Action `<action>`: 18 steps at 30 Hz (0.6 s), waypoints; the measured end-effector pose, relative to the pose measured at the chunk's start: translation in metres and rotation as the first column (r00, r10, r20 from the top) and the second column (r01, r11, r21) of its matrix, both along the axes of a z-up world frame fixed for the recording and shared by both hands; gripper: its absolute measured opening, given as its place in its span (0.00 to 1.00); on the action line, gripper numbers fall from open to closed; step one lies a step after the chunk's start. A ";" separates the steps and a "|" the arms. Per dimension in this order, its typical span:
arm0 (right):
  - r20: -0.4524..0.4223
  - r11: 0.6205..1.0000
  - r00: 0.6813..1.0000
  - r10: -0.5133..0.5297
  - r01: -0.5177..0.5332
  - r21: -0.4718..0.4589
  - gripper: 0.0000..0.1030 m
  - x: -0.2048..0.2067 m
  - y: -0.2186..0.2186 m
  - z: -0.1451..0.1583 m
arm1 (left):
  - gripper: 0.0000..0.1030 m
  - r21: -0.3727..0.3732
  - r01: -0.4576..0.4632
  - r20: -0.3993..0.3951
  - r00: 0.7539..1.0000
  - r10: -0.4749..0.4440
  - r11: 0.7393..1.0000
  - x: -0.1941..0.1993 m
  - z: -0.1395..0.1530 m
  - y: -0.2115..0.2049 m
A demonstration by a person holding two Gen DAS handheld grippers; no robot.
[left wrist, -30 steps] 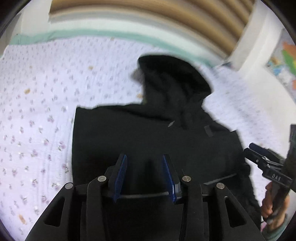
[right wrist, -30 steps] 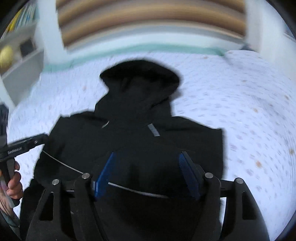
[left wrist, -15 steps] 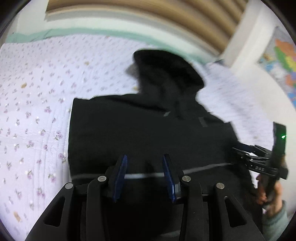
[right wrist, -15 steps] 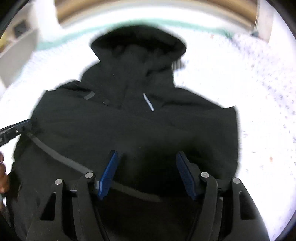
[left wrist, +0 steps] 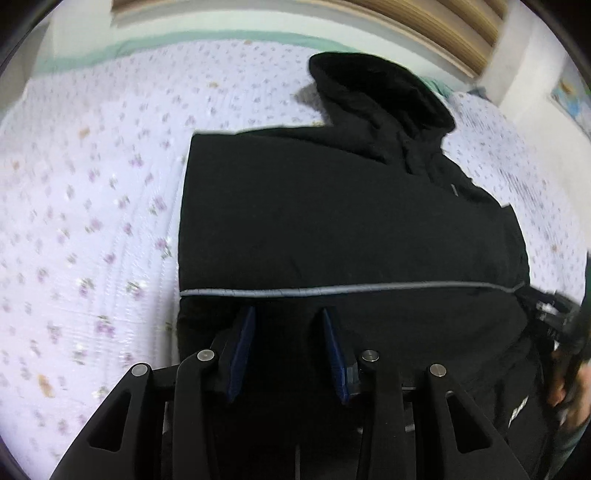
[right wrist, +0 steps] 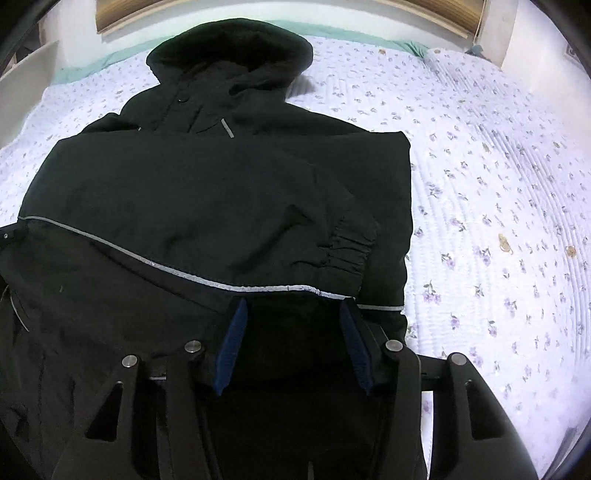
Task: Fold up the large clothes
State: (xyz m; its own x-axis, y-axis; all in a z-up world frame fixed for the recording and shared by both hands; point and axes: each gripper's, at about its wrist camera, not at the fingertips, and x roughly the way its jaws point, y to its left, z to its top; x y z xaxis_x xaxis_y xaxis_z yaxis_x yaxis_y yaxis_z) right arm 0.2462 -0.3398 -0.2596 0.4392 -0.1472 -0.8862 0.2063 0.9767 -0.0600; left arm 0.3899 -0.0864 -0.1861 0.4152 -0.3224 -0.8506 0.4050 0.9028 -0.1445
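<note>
Since a second ago both my grippers have dropped closer to the black hooded jacket (right wrist: 207,192), which now fills far more of each view, and its grey reflective stripe (right wrist: 192,275) has slid from low by my fingers to just past their tips. My right gripper (right wrist: 293,314) has just been closing; its blue pads (right wrist: 231,343) stand apart over the jacket's lower part near the right edge, dark cloth between them, but I cannot tell whether they press on it. My left gripper (left wrist: 288,325) has narrowed only slightly; its pads (left wrist: 242,347) are parted over the hem side of the jacket near the left edge, and whether they pinch cloth I cannot tell either. The jacket lies flat on the floral bedspread (right wrist: 498,206), hood (right wrist: 229,51) pointing away from me toward the wooden headboard (left wrist: 424,22), one sleeve folded across the chest with its gathered cuff (right wrist: 347,247) just beyond the stripe. Both grippers tilt steeply down at the jacket. In the left view my right hand (left wrist: 570,384) shows at the jacket's far side.
</note>
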 end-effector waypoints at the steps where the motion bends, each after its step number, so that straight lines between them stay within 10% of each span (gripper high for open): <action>1: -0.010 1.000 1.000 -0.002 0.002 0.018 0.55 0.000 -0.004 0.005 | 0.37 -0.006 0.016 0.005 1.000 -0.016 1.000 -0.001 0.009 0.000; 11: 0.176 0.987 0.984 -0.036 0.007 0.163 0.59 0.052 -0.044 0.096 | 0.51 -0.238 0.030 0.143 0.990 0.004 0.971 0.073 0.124 -0.019; 18: 0.305 0.973 0.947 -0.104 0.033 0.228 0.67 0.166 -0.077 0.098 | 0.55 -0.274 -0.048 0.066 0.995 0.069 0.961 0.186 0.098 -0.081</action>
State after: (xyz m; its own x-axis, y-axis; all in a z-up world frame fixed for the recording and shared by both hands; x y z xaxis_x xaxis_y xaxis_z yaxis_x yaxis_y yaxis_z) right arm 0.4127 -0.4165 -0.1613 0.6952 -0.0062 -0.7188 0.2468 0.9412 0.2307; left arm 0.5755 -0.1670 -0.0876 0.4985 -0.5104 -0.7007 0.3715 0.8561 -0.3593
